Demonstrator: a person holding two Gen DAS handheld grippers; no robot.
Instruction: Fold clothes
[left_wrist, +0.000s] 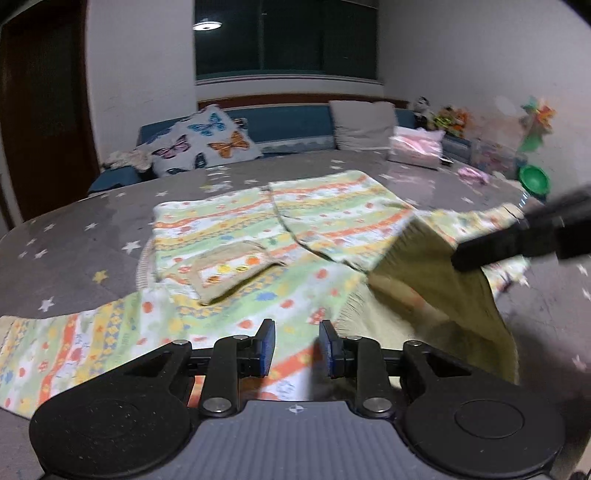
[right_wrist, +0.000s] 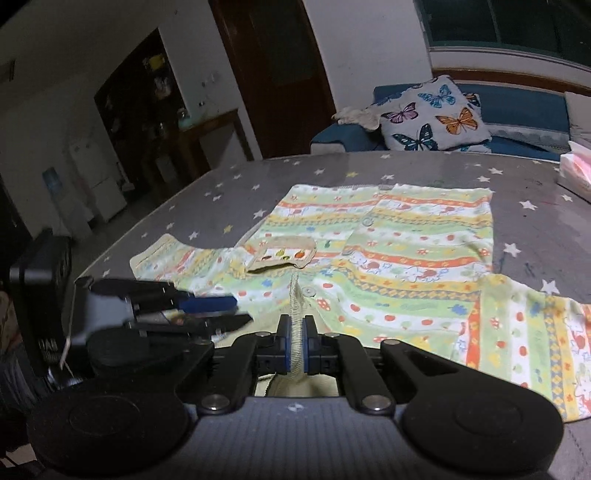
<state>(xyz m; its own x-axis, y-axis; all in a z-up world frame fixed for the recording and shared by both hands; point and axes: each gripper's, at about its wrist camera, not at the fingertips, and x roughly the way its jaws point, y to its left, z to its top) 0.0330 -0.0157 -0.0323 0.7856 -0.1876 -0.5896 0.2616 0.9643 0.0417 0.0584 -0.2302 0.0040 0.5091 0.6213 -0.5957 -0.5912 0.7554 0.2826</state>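
One striped kids' shirt (right_wrist: 388, 266) lies spread on grey star-print table (right_wrist: 229, 192), chest pocket (right_wrist: 282, 254) up, sleeves out to both sides. L gripper (left_wrist: 297, 343) low over near edge of shirt, blue pads apart w/ cloth showing in the gap below; can't tell if pads touch it. Seen from R cam, L gripper sits at left, just beside the R one. R gripper (right_wrist: 295, 345) clamped on ribbed placket edge near a button, fabric pinched tight btwn pads. In L cam, R gripper holds a lifted flap, plain underside showing. Butterfly cushion (right_wrist: 436, 114) on blue sofa behind table.
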